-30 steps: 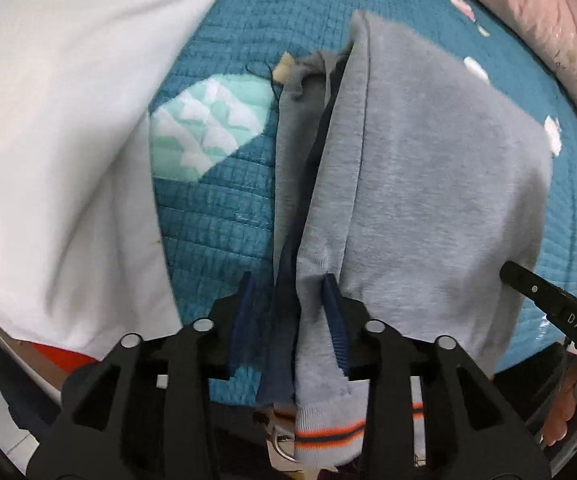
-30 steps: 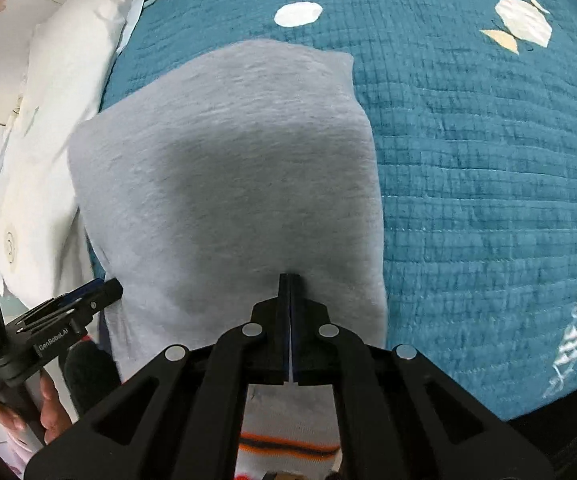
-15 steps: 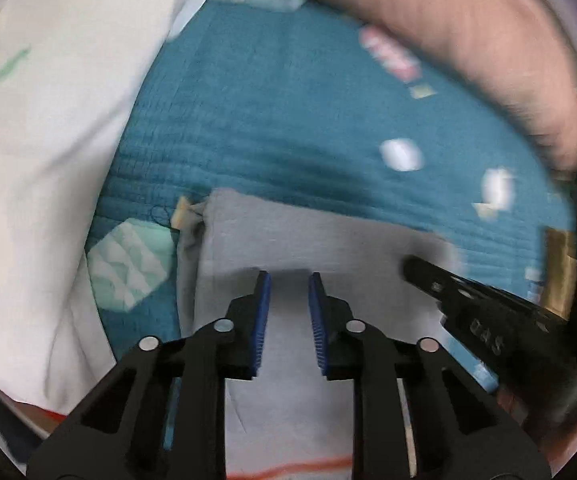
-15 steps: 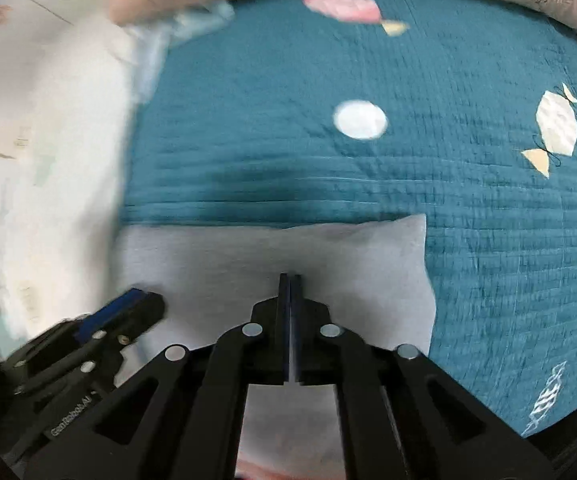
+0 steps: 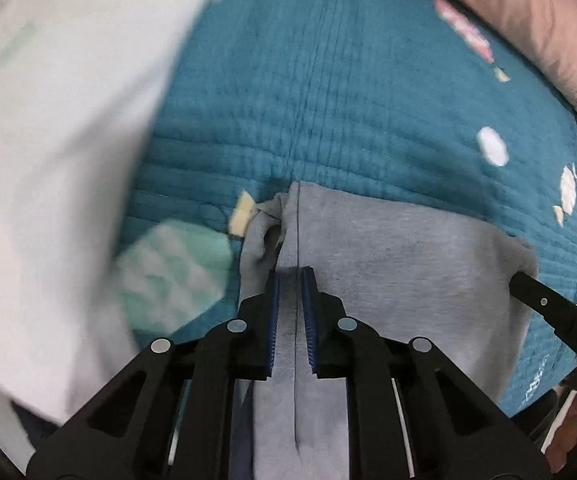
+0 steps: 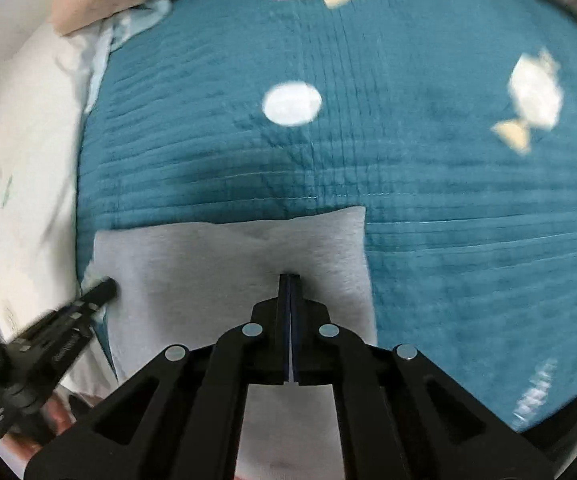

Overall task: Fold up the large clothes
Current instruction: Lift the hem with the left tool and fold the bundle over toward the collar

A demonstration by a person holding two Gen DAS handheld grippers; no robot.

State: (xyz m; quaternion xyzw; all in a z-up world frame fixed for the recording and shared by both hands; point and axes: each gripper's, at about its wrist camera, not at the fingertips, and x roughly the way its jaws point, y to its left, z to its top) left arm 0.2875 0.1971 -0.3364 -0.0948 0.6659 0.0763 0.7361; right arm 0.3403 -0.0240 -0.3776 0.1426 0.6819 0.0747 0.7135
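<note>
Both grippers, left (image 5: 291, 316) closing over the soft grey sweatshirt's (image 5: 400, 264) seam, right (image 6: 289, 320) pressed together; I grip doubled edges, since it's limp.

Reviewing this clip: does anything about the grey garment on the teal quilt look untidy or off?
Mostly neat: the grey garment lies as a flat rectangle on the teal quilt. One flaw: at its far left corner, beside the left gripper, an inner layer bunches and pokes out past the folded edge.

Left gripper (image 5: 291, 276) jaws closing, pointing down; right gripper (image 6: 290, 277) clamped.
</note>
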